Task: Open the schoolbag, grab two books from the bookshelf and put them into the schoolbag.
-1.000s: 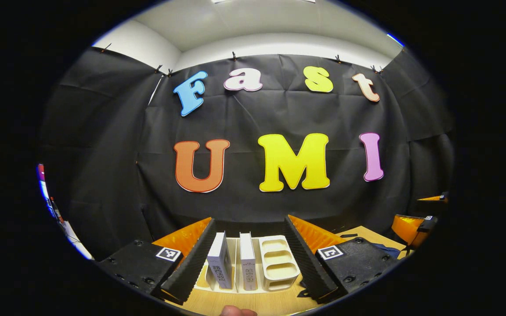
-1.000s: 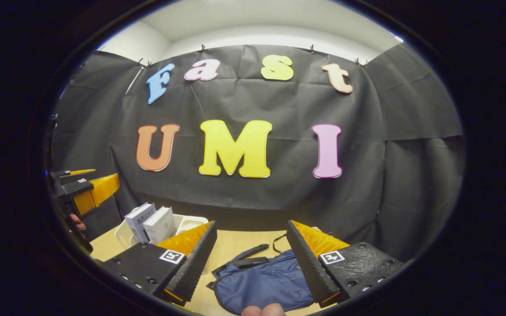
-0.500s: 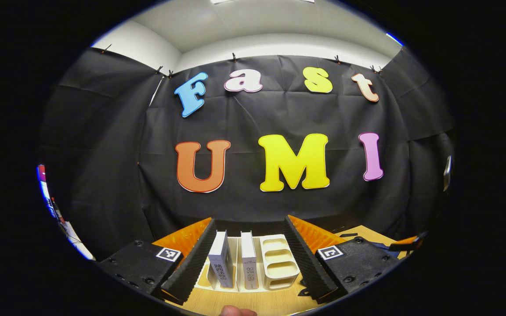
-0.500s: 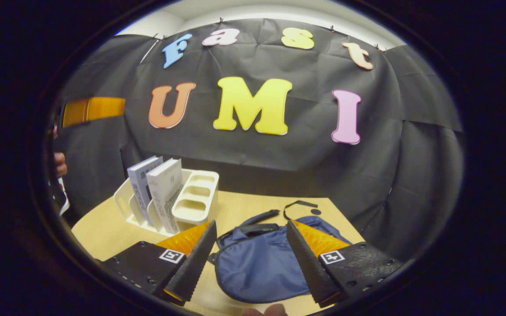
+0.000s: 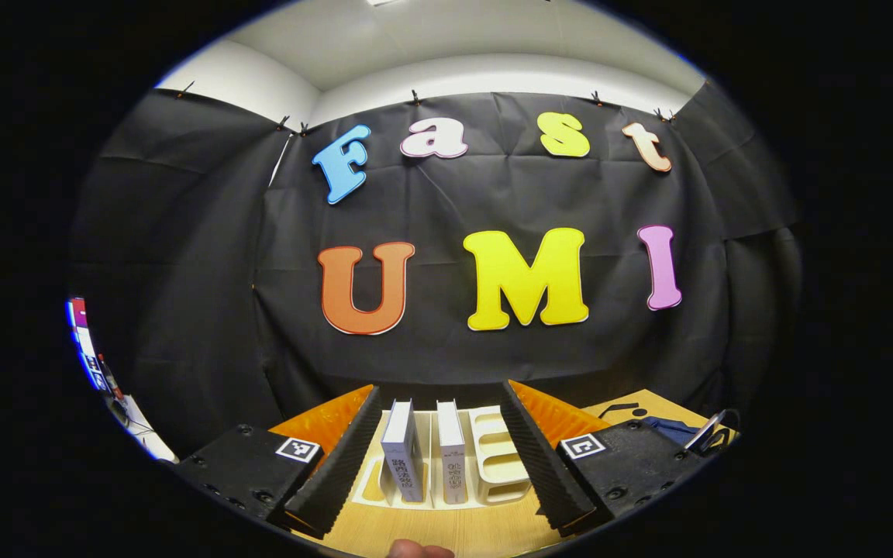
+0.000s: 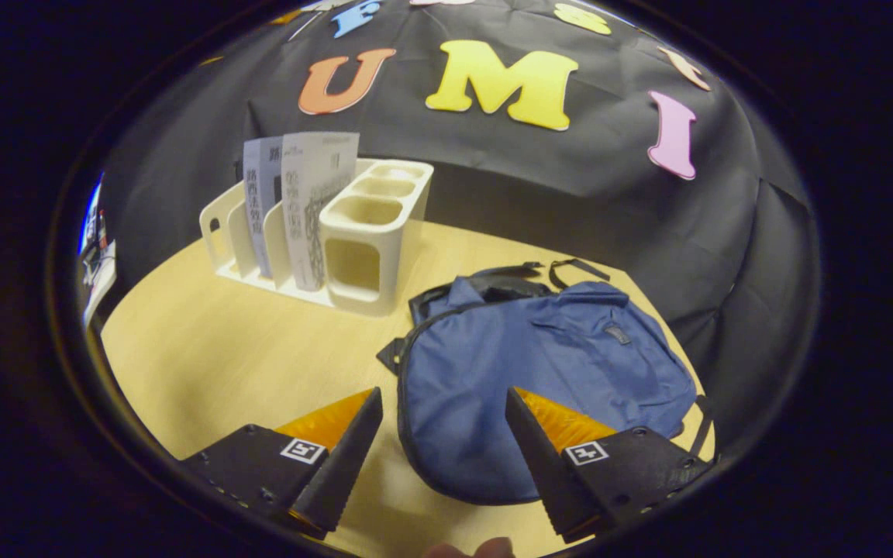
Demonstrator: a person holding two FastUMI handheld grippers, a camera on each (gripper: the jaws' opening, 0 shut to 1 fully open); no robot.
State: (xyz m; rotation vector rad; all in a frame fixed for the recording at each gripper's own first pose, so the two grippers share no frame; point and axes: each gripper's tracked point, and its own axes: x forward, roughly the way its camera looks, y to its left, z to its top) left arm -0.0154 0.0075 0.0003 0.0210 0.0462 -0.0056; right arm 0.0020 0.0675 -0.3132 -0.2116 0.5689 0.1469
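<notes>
A blue schoolbag (image 6: 539,372) lies flat on the wooden table (image 6: 222,349), zipped shut as far as I can see, straps at its far end. My right gripper (image 6: 443,403) hangs open above its near edge, nothing between the fingers. Left of the bag stands a cream bookshelf (image 6: 369,232) with two upright books (image 6: 299,201). In the left gripper view the same bookshelf (image 5: 493,457) and two books (image 5: 427,457) sit straight ahead. My left gripper (image 5: 439,403) is open in front of them, apart from them. A corner of the bag (image 5: 667,428) shows at the right.
Black cloth walls close the table's far side and right side. The bookshelf has several empty cup compartments (image 6: 373,209) on its right end. Bare tabletop lies in front of the bookshelf. Some equipment (image 5: 90,364) stands outside the booth at the far left.
My right gripper has risen and tilted downward, so the bag and table now lie beneath it. The left gripper has barely moved, edging slightly toward the bookshelf.
</notes>
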